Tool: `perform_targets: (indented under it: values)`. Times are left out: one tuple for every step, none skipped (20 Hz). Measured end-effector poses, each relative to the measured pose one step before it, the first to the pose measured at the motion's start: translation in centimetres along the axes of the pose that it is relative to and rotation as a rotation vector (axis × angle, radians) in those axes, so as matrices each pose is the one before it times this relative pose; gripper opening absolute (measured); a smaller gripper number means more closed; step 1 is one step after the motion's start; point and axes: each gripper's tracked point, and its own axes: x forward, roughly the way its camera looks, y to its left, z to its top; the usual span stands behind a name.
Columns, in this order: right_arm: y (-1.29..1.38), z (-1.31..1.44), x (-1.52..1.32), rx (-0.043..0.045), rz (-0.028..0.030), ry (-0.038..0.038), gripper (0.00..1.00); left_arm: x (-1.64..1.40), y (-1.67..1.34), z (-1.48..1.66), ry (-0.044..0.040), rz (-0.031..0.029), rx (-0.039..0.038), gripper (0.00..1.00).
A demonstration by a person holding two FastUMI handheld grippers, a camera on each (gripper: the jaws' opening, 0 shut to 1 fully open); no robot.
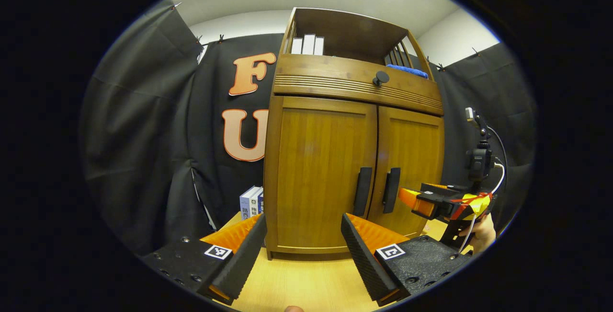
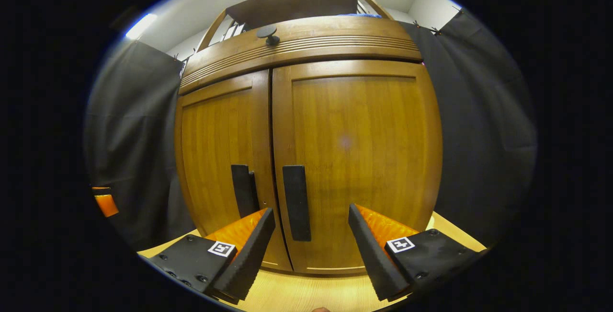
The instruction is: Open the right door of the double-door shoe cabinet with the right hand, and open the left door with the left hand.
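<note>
The wooden shoe cabinet [image 1: 335,158] stands on the table with both doors shut. In the left gripper view its left door handle [image 1: 362,191] and right door handle [image 1: 391,190] sit side by side at the middle seam. My left gripper [image 1: 304,235] is open, a short way in front of the left door, touching nothing. My right gripper [image 1: 428,202] hovers near the right door handle, held by a hand [image 1: 483,235]. In the right gripper view my right gripper [image 2: 311,235] is open, with the right door handle [image 2: 297,202] just beyond its fingers and the left door handle [image 2: 244,190] beside it.
The cabinet has a round black knob [image 1: 380,78] on its upper band, and white books [image 1: 308,45] and a blue cloth [image 1: 407,70] on its open top shelf. More books [image 1: 251,202] stand left of the cabinet. The light wooden table [image 1: 306,283] runs under both grippers.
</note>
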Motion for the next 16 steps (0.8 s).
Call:
perform_targets:
  values:
    - [0.169,-0.4,0.825,-0.00415,-0.00148,0.00599,1.0,0.257,0.11,-0.202,0.00271,0.0026,0.00228,0.91]
    - [0.091,-0.332,0.627,-0.00275,-0.00111,0.00686,1.0,0.147,0.072,-0.254,0.00134,-0.00008,0.00199,0.95]
    - [0.153,-0.323,0.611,-0.00206,0.00001,0.00544,1.0,0.26,-0.001,-0.069,0.00032,-0.00052,0.00234,0.95]
    - [0.046,-0.173,0.434,-0.00147,-0.00097,0.00332,1.0,0.178,-0.036,-0.134,0.00052,-0.0009,0.00174,0.92]
    - [0.097,-0.116,0.542,-0.00029,-0.00094,0.00261,1.0,0.179,-0.058,-0.158,0.00143,-0.00106,0.00031,0.92]
    - [0.115,-0.107,0.427,0.00001,-0.00138,0.00083,1.0,0.165,0.164,-0.135,0.00175,-0.00088,0.0005,0.92]
    - [0.15,-0.085,0.46,-0.00242,-0.00403,-0.00232,0.93,0.227,-0.01,-0.11,0.00107,0.00014,0.00271,0.92]
    - [-0.058,-0.003,0.304,-0.00588,-0.00613,-0.00397,0.93,0.138,0.137,-0.127,-0.00027,0.0024,0.00458,0.95]
    - [0.04,0.149,0.259,-0.00607,-0.00237,-0.0057,0.93,0.092,0.122,-0.09,-0.00158,0.00396,0.00573,0.95]
    - [-0.035,0.016,0.225,-0.00373,-0.00372,-0.00452,0.97,0.106,0.134,-0.099,-0.0022,0.00308,0.00471,0.95]
    - [0.097,0.145,0.234,-0.00159,0.00026,-0.0048,0.92,0.007,0.112,0.087,-0.0022,0.00336,0.00281,0.95]
    - [0.067,0.008,0.115,-0.00248,0.00021,-0.00222,0.86,0.127,0.132,-0.097,-0.00032,0.0029,-0.00079,0.92]
    - [-0.03,-0.057,0.167,-0.00214,-0.0049,0.00347,0.81,0.149,0.051,-0.187,0.00178,0.00005,-0.00524,0.92]
    - [0.031,-0.096,0.163,0.00075,0.00279,0.0026,0.75,-0.036,-0.116,-0.059,0.00223,-0.00193,-0.00526,0.95]
    - [0.069,-0.046,0.209,0.00323,0.0008,0.00083,0.75,-0.072,0.033,-0.008,0.00157,-0.00116,-0.00359,0.95]
    - [0.116,0.018,-0.029,-0.00071,0.00053,0.00008,0.69,0.074,0.061,-0.149,0.00083,-0.0001,-0.0016,0.95]
